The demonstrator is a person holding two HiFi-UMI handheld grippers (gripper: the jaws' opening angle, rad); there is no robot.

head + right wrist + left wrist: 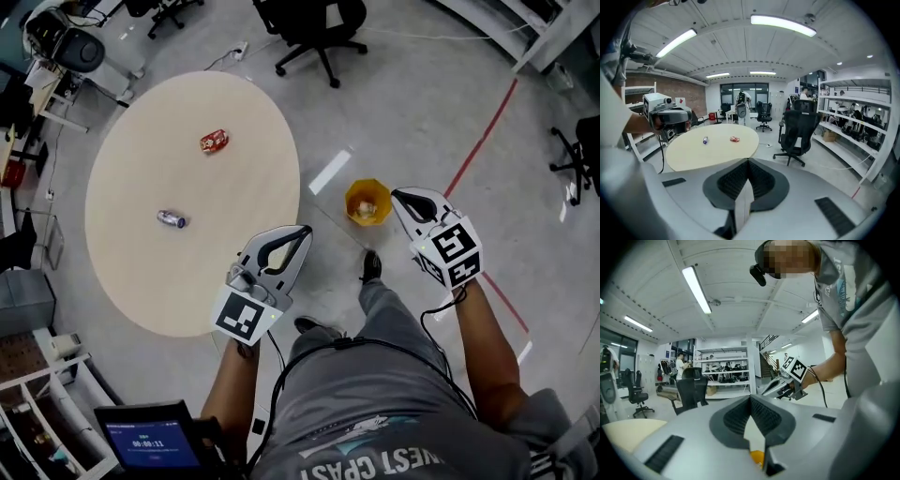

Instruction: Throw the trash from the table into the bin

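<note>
On the round table lie a crushed red can, long axis slanting up-right, and a silver can, nearly crosswise. The yellow bin stands on the floor between left gripper and right gripper, both pressed together, empty. An office chair stands beyond the table.

two pieces of trash, one bin
</note>
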